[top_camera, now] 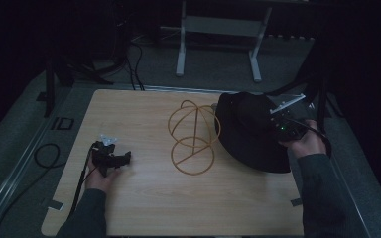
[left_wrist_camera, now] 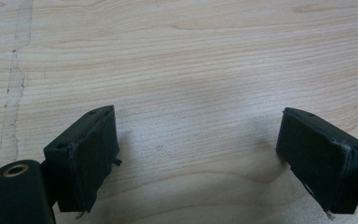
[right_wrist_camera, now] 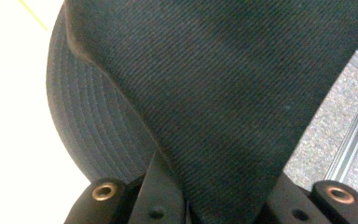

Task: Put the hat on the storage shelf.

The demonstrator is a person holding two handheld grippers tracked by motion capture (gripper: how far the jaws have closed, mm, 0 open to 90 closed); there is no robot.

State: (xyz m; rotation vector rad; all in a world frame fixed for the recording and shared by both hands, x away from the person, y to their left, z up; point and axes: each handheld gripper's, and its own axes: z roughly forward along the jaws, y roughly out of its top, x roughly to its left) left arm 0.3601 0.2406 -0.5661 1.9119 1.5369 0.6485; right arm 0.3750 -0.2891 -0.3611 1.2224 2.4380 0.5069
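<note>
Hat held beside its wire stand.
Right gripper jaws clamp the hat; left gripper rests agape (idle). Next, probably: lift it over the stand.

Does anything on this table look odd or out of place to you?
The wire hat stand lies tipped on its side mid-table rather than standing upright. Beside it, the black hat sits off the stand, its fabric pinched by the right gripper.

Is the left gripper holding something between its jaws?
No, the left gripper has its jaws wide apart with just bare wooden table between them.
</note>
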